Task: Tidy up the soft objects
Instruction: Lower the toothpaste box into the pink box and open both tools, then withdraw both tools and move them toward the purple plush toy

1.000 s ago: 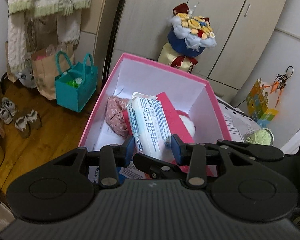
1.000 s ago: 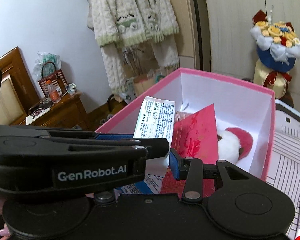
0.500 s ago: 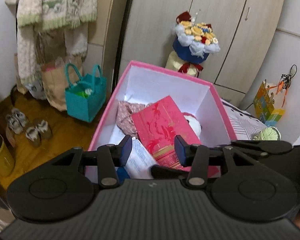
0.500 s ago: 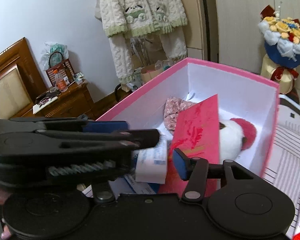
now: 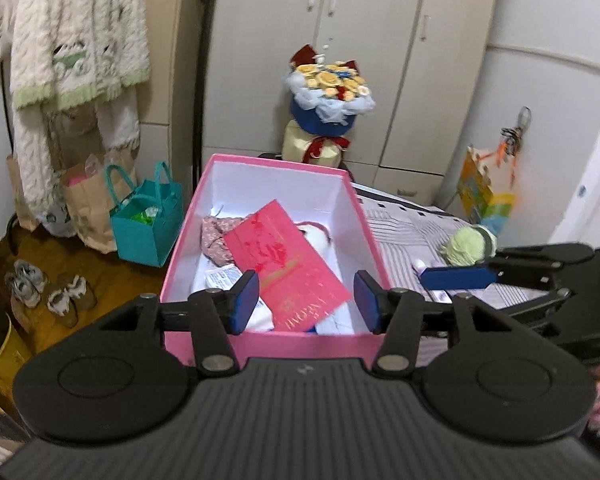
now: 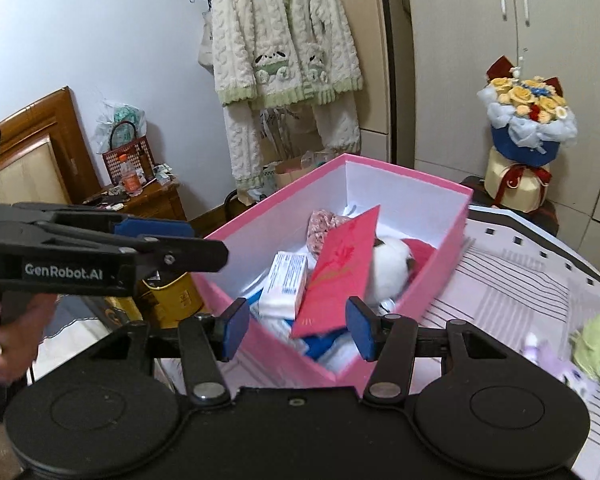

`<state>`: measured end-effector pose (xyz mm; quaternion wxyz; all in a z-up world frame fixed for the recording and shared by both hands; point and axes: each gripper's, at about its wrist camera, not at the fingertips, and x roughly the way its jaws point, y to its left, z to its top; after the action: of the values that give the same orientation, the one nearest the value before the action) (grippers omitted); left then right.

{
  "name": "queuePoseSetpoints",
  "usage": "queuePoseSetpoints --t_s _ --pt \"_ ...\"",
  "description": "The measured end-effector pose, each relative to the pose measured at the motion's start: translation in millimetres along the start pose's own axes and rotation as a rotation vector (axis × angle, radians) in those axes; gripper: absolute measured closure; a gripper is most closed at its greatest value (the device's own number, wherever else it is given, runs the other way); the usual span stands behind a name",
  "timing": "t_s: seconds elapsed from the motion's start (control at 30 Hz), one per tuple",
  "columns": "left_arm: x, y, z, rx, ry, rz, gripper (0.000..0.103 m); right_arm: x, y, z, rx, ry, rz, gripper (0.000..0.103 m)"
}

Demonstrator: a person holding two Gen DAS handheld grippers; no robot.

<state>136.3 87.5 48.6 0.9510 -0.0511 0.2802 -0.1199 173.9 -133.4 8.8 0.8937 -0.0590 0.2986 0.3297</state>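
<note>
Striped bedding [image 5: 404, 236] carries a pink box [image 5: 276, 346], its long axis running from the near edge toward the wardrobe [image 5: 340, 60]. Inside, a red envelope [image 5: 288, 260] lies slanted over a tissue pack [image 6: 284, 284], floral cloth [image 5: 216, 236] and white plush [image 6: 388, 268] (partly hidden). Left gripper [image 5: 306, 306] and right gripper [image 6: 294, 328] hover above the near wall, jaws just opening, nothing between them. A green yarn ball [image 5: 466, 244] sits toward the bedding's right edge.

Pink box [image 5: 268, 346]; red envelope [image 5: 288, 258]; teal bag [image 5: 146, 232].
</note>
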Motion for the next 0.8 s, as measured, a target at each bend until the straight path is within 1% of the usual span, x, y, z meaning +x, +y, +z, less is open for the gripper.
queuePoseSetpoints --t_s 0.1,0.13,0.2,0.23,0.27,0.43,0.57,0.67,0.8 --pt "-15.1 -15.9 -6.4 0.055 -0.008 -0.016 0.048 -29.4 -1.6 -11.2 -0.016 -0.023 0.013 0.043" --pt "-19.1 -22.7 -9.5 0.089 -0.016 -0.017 0.048 -40.3 -3.2 -15.6 -0.019 -0.035 0.017 0.043" --pt "-25.5 -38.1 -17.3 0.172 -0.041 0.012 0.048 -58.8 -6.1 -24.1 -0.023 -0.06 0.014 0.04" --pt "-26.8 -45.8 -21.5 0.199 -0.045 0.032 0.047 -66.9 -8.2 -29.2 -0.023 -0.071 0.007 0.039" --pt "-27.4 -51.8 -24.0 0.22 -0.044 0.036 0.047 -76.0 -11.0 -35.9 -0.024 -0.083 -0.004 0.039" --pt "-23.3 -86.6 -39.2 0.299 0.005 -0.064 0.045 -99.6 -23.0 -74.4 -0.003 -0.101 -0.075 0.039" --pt "-11.5 -116.0 -50.6 0.352 0.035 -0.13 0.043 -109.0 -37.0 -100.8 0.034 -0.101 -0.124 0.036" --pt "2.5 -135.1 -57.1 0.364 0.048 -0.174 0.041 -111.8 -51.3 -116.3 0.055 -0.094 -0.166 0.035" --pt "24.8 -151.5 -61.3 0.348 0.077 -0.233 0.041 -110.8 -74.5 -130.8 0.093 -0.084 -0.205 0.035"
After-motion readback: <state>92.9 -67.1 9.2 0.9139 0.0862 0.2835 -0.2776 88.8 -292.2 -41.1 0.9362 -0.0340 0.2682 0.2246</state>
